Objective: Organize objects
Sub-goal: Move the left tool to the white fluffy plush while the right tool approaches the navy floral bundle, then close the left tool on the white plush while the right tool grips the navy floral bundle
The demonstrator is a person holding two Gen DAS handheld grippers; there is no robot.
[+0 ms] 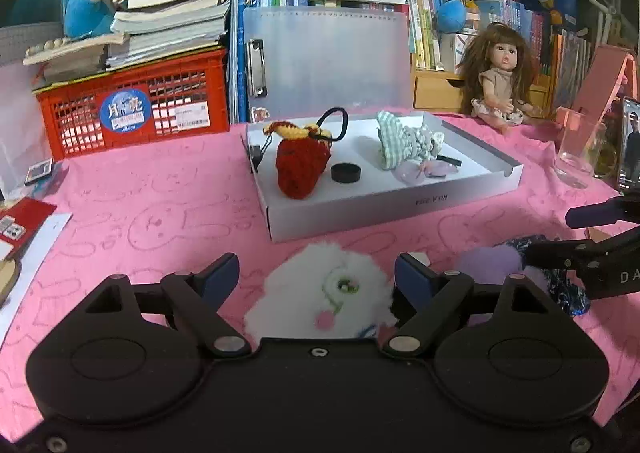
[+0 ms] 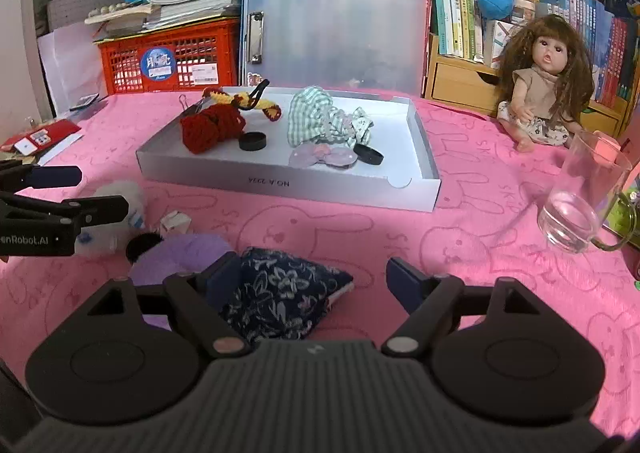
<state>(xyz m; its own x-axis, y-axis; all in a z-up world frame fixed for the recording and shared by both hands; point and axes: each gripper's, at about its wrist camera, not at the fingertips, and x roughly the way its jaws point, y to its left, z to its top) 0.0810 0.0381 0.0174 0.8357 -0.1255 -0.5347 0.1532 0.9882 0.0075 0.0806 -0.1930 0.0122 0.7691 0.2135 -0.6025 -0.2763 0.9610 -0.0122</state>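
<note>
Fingers of our left gripper [image 1: 316, 273] stand released, straddling the white fluffy pouch [image 1: 320, 301] on the pink bench [image 1: 160, 213] without touching it. Our right gripper [image 2: 308, 279] is likewise released; the dark floral pouch [image 2: 280, 293] lies against its left finger, well apart from the right. Beyond both sits the white tray [image 2: 348, 193]

- Your left gripper [image 1: 318, 277]: jaws wide apart around a white fluffy pouch [image 1: 320, 301], not pressing it.
- White tray [image 1: 384, 205]: red crocheted pouch [image 1: 300, 169], black cap [image 1: 346, 173], striped cloth [image 1: 400, 141].
- Pink tabletop [image 1: 160, 221].
</note>
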